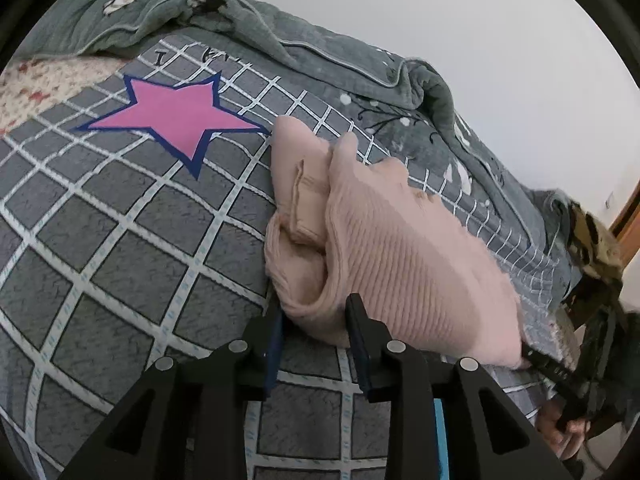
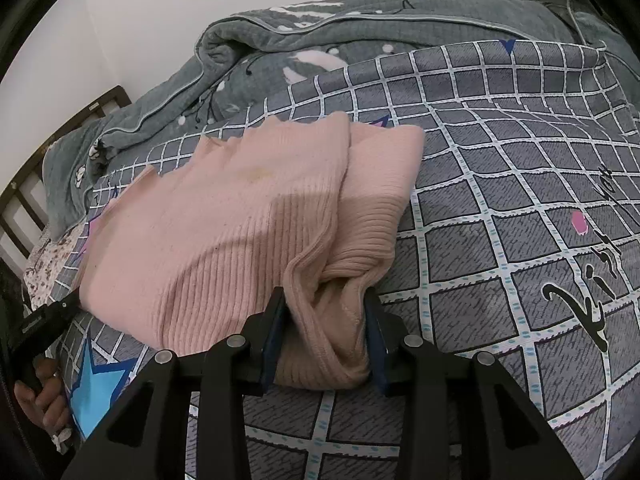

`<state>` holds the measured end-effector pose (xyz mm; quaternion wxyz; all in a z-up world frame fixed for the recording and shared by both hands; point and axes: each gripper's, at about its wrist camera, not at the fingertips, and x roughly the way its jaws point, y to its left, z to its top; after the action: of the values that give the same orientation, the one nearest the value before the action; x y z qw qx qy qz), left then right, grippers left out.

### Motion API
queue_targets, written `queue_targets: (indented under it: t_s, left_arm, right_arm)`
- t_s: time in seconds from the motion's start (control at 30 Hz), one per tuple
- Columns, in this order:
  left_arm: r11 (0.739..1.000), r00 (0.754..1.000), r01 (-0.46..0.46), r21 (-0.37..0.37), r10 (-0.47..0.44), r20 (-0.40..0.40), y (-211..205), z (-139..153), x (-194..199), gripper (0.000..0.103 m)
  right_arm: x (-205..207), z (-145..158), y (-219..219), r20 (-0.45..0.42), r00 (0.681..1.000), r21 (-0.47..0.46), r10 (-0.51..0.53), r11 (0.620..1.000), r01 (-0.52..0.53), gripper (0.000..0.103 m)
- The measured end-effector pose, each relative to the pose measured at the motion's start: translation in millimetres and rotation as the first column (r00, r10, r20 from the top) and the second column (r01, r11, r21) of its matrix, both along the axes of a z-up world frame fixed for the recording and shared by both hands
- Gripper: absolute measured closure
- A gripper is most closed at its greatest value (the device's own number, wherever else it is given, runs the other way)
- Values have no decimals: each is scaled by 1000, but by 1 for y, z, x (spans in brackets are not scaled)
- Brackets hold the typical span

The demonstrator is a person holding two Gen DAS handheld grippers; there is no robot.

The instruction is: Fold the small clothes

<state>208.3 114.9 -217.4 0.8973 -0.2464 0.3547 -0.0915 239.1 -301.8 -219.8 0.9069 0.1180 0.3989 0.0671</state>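
Observation:
A pink ribbed knit garment (image 1: pixel 400 248) lies folded on the grey checked bedspread (image 1: pixel 120 240). My left gripper (image 1: pixel 316 320) is closed on the garment's near folded corner, a thick bunch of knit between its fingers. In the right wrist view the same garment (image 2: pixel 224 232) spreads to the left, and my right gripper (image 2: pixel 326 312) is closed on its bunched near edge. The right gripper also shows at the lower right of the left wrist view (image 1: pixel 560 376), at the garment's far end. The left gripper shows at the left edge of the right wrist view (image 2: pixel 44 320).
A pink star (image 1: pixel 172 116) is printed on the bedspread beyond the garment. A rumpled grey-green quilt (image 1: pixel 280 36) lies along the bed's far side by the white wall. A dark wooden bed frame (image 2: pixel 48 148) stands at the left. A blue star print (image 2: pixel 96 388) lies near my right gripper.

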Motion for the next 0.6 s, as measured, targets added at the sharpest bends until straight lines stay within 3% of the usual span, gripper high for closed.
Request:
queue_targets:
  t_s: [0.13, 0.33, 0.47, 0.53, 0.6]
  left_arm:
    - [1000, 1000, -12, -22, 12, -10, -3, 0, 6, 71]
    - [999, 999, -45, 14, 45, -3, -10, 1, 12, 71]
    - [998, 998, -63, 25, 63, 2, -9, 1, 13, 88]
    - [998, 998, -57, 13, 57, 5, -8, 1, 13, 91]
    - [998, 998, -61, 6, 61, 10, -7, 2, 12, 92]
  right_arm:
    - [-1, 0, 2, 0, 1000, -13, -3, 1000, 3, 65]
    - [0, 0, 2, 2, 1000, -16, -3, 1000, 3, 65]
    - [0, 0, 4, 8, 1000, -37, -5, 999, 5, 65]
    - [-1, 0, 7, 14, 1000, -40, 10, 999, -9, 83]
    - [-3, 2, 7, 22, 1000, -44, 12, 999, -11, 88]
